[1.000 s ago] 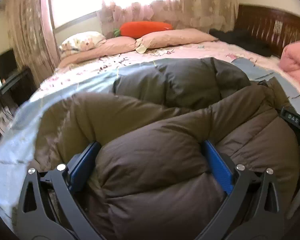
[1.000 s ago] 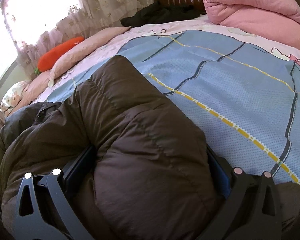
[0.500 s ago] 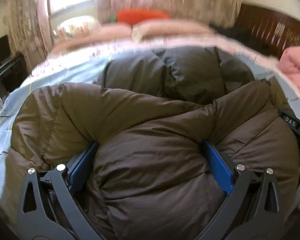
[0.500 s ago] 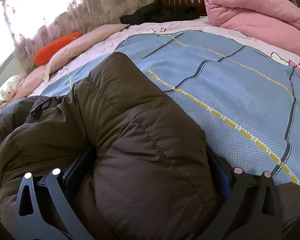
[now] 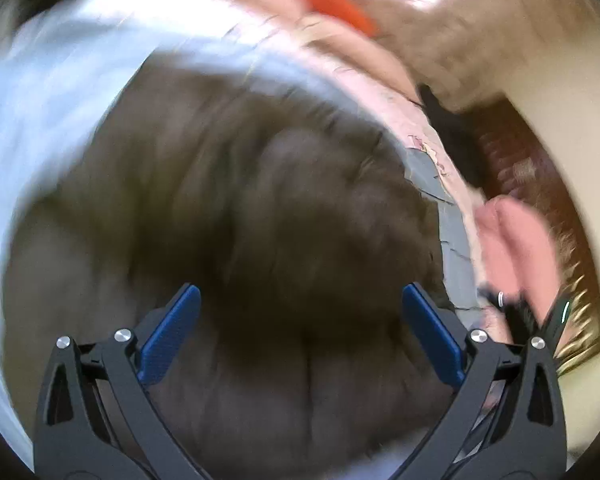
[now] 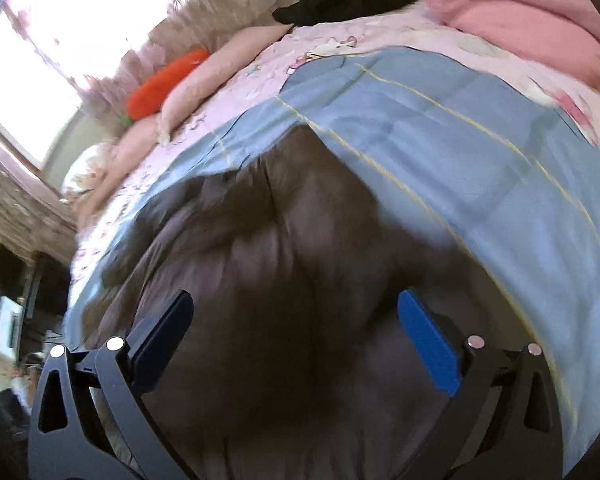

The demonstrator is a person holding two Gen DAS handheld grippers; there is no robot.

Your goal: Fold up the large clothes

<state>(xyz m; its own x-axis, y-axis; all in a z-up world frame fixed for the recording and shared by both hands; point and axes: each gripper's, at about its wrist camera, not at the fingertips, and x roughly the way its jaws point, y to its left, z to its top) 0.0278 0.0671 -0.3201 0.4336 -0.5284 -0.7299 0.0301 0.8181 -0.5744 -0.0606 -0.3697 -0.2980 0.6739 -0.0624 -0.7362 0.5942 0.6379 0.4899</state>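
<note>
A large brown puffer jacket [image 5: 260,208] lies bunched on the blue checked bedspread [image 5: 52,92]. In the blurred left wrist view my left gripper [image 5: 300,332] is above the jacket with its blue pads [image 5: 172,332] wide apart and nothing between them. In the right wrist view the jacket [image 6: 284,280] lies below my right gripper [image 6: 296,336], whose pads [image 6: 424,340] are also wide apart and free of the fabric. Both views are tilted and smeared by motion.
A pink folded quilt [image 6: 512,8] lies at the far right of the bed. An orange carrot pillow [image 6: 164,84] and pink pillows lie by the window. A dark wooden headboard [image 5: 512,160] and a dark garment [image 6: 340,0] are beyond. The other gripper [image 5: 516,312] shows at right.
Both grippers have let go of the jacket folds they held between their pads. Both have lifted and tilted fast, so the views now look down on the jacket.
</note>
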